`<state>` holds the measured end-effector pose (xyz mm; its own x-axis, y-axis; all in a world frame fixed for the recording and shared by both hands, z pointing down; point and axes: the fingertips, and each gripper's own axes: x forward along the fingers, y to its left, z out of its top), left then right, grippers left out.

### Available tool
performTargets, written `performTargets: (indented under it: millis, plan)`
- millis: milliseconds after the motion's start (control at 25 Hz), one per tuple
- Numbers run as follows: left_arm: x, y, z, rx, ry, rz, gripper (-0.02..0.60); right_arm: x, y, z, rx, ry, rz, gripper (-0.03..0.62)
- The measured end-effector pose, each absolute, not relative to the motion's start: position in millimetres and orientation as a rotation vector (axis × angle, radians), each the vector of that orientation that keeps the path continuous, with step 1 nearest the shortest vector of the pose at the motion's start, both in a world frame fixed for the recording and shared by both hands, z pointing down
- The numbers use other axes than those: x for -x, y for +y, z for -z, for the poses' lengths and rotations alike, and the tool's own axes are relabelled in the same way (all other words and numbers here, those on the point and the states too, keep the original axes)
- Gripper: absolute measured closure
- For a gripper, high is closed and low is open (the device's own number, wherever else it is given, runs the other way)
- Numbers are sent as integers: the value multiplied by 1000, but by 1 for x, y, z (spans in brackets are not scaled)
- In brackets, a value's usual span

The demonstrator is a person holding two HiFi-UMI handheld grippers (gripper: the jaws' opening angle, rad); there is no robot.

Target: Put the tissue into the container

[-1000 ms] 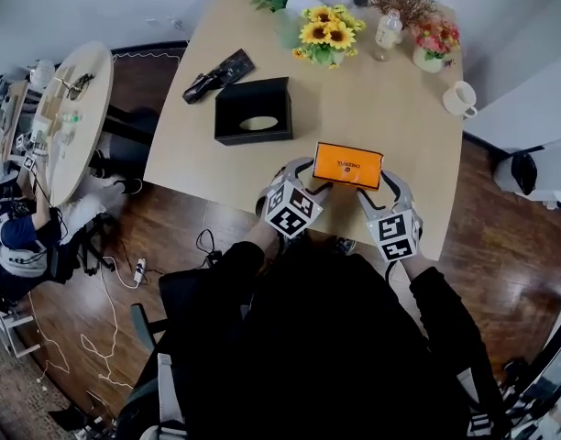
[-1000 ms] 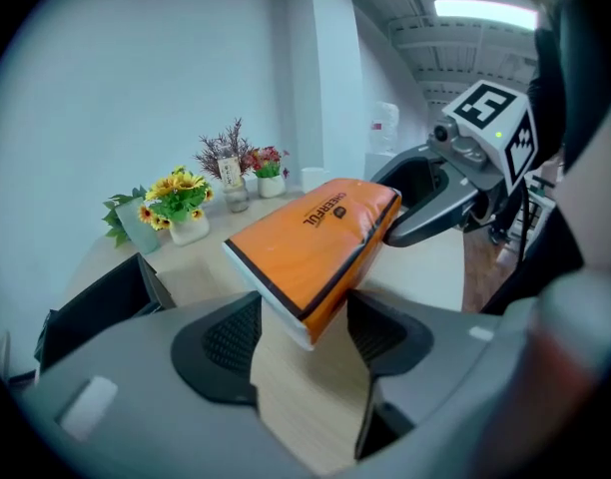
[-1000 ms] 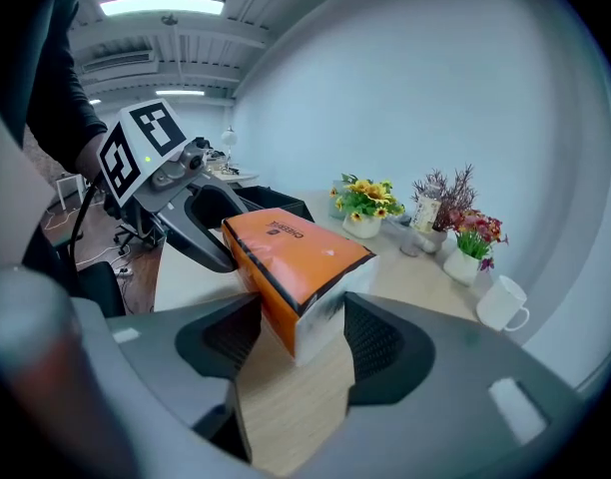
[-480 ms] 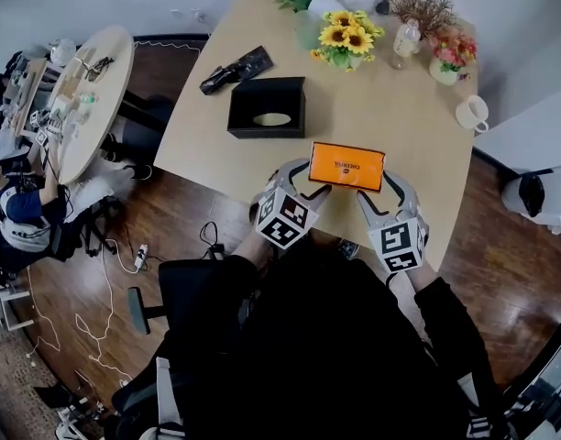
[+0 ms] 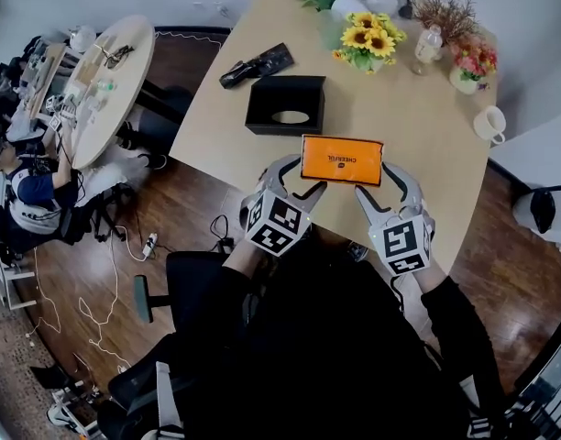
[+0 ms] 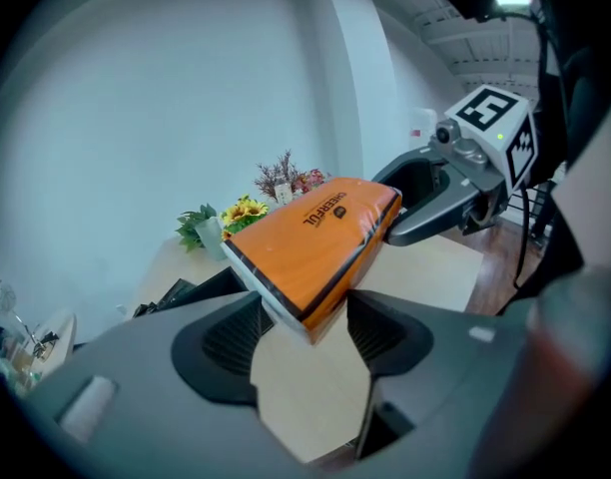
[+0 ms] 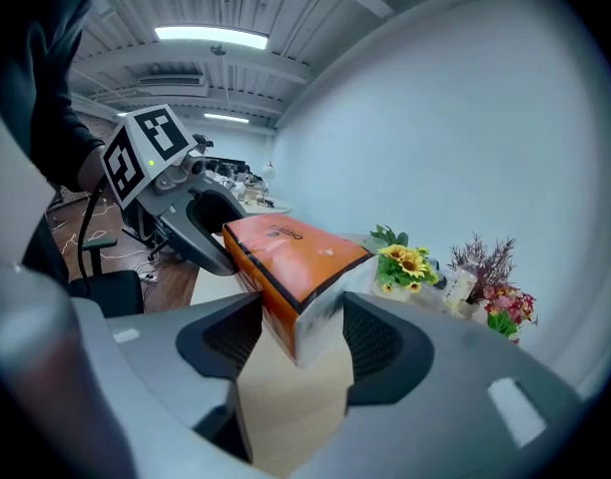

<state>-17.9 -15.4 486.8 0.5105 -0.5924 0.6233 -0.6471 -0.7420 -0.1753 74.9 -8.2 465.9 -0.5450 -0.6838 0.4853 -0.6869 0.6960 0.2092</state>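
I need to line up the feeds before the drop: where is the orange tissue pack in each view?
Head view: the tissue pack is at centre, just nearer the person than the black container.
Left gripper view: the pack is at centre, slanting up to the right.
Right gripper view: the pack is centre-left, slanting up to the left.
Shared landmark: the sunflowers, beyond the pack in all three.

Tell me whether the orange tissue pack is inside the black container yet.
No, the orange tissue pack is outside the black container, on the person's side of it.
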Motion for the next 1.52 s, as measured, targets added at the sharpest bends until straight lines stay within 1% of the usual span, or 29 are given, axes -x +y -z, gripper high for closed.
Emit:
performTargets:
  millis: [240,720,1080,1520]
  plan:
    - [57,-32,-477,-2645,-1126,-1045,327,-36,-26,-456,-1026,-2376,16,336]
    - [139,-102,-477,-2675,-1072,-1028,327,46,-92,-452,-1058,-2325,15,338]
    - [167,-146,-480,-2689,-1044,-1031,327,75,-134,-456,-1073,-2320,3,338]
    - [181,-184,-491,-2663,-1025,-1039,327,89,-175,-468,-1043,-2322,-35,338]
